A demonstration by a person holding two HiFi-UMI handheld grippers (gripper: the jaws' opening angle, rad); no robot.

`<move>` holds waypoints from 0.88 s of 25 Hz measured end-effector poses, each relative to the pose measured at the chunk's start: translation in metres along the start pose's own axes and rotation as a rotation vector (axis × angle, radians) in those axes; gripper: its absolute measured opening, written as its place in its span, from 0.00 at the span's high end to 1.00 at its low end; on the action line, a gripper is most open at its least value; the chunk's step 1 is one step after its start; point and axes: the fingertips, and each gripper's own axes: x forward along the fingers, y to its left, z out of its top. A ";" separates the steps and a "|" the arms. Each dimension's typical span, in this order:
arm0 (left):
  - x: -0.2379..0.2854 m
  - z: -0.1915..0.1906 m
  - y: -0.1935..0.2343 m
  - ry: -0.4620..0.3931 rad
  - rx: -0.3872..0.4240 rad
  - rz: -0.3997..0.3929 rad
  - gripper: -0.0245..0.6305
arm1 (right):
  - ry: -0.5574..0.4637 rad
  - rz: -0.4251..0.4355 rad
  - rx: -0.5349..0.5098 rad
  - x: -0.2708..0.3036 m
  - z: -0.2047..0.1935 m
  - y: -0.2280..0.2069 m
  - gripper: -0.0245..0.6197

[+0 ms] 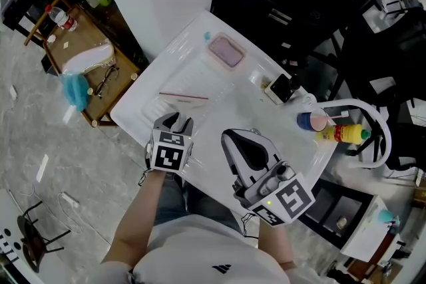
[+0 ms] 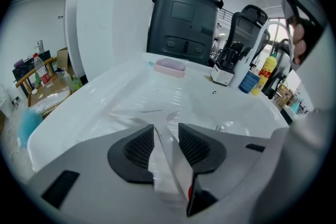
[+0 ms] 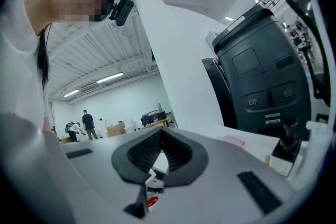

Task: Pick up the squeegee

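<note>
Left gripper (image 2: 166, 126) gapes, right gripper (image 3: 160, 134) pinched together, both empty; thin red-edged squeegee (image 1: 183, 97) lies flat on the white sink — closing jaws could skid over it.

Left gripper (image 1: 175, 122) hovers, jaws apart, just short of the squeegee (image 1: 184, 97) lying on the white drainboard (image 1: 223, 86) (right gripper (image 1: 241, 136) alongside).

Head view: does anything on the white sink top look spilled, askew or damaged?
Nothing stands out. The squeegee lies flat on the white sink top, the pink soap tray sits near the back edge, and the yellow bottle stands upright. No spill or breakage shows.
</note>
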 end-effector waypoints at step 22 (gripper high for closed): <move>0.006 0.000 0.005 0.064 -0.145 0.015 0.78 | 0.007 0.001 -0.006 0.003 -0.001 0.004 0.95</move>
